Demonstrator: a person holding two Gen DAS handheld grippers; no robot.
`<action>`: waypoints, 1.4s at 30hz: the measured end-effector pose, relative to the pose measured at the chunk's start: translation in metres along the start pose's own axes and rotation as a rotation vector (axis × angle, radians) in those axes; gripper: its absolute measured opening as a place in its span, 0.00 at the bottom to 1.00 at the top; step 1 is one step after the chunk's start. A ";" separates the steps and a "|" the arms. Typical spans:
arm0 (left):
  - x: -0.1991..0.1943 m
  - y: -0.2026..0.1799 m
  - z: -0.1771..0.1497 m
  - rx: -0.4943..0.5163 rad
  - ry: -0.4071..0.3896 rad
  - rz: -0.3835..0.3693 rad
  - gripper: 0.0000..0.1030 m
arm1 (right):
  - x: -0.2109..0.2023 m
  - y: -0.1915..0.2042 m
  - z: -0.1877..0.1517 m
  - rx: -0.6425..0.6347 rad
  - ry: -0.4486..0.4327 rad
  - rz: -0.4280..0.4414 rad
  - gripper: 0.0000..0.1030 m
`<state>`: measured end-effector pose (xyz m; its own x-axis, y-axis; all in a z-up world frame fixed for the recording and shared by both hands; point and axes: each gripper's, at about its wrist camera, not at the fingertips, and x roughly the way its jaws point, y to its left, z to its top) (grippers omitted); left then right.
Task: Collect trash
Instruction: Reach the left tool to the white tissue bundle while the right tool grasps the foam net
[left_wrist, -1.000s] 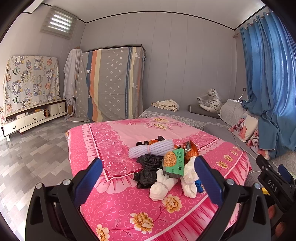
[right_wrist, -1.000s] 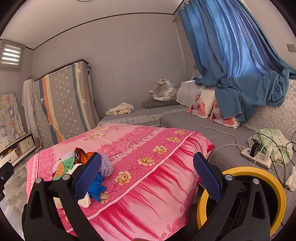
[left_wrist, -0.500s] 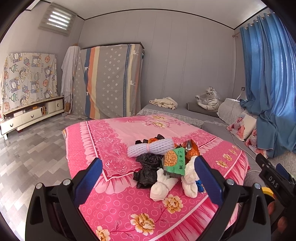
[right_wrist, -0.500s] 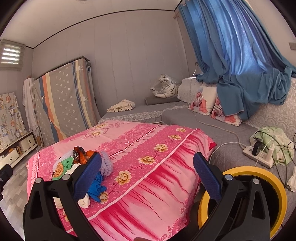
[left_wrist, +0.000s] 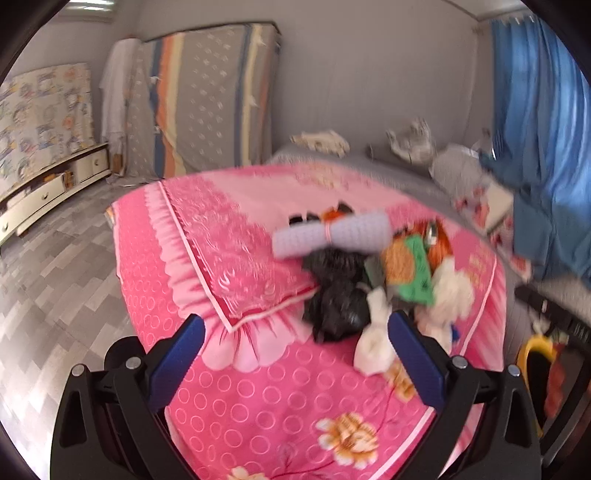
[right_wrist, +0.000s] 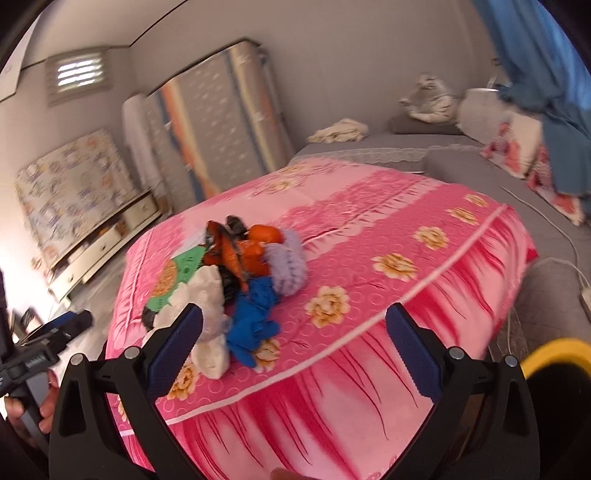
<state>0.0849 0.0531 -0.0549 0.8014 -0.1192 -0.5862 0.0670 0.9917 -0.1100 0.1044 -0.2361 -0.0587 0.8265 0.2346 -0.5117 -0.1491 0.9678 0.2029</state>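
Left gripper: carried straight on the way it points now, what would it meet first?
Probably the black bag at the near edge of the trash pile, on the pink bedspread. The left gripper is open; blur leaves depth uncertain.

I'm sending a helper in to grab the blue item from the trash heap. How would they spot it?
Find the pink floral bedspread and the trash pile on it. The crumpled blue piece lies at the pile's near edge, beside a white bundle; nothing else in the heap is blue.
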 end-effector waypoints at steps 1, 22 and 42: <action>0.004 -0.002 -0.001 0.032 0.015 0.008 0.93 | 0.003 0.004 0.003 -0.029 0.007 0.016 0.92; 0.036 -0.032 -0.002 0.152 0.138 -0.196 0.93 | 0.067 0.021 0.053 -0.245 0.162 0.237 0.92; 0.050 -0.050 -0.008 0.148 0.163 -0.277 0.87 | 0.085 -0.021 0.058 -0.104 0.261 0.262 0.92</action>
<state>0.1168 -0.0030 -0.0853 0.6362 -0.3789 -0.6721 0.3632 0.9156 -0.1723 0.2090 -0.2416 -0.0573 0.5892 0.4775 -0.6518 -0.4019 0.8730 0.2762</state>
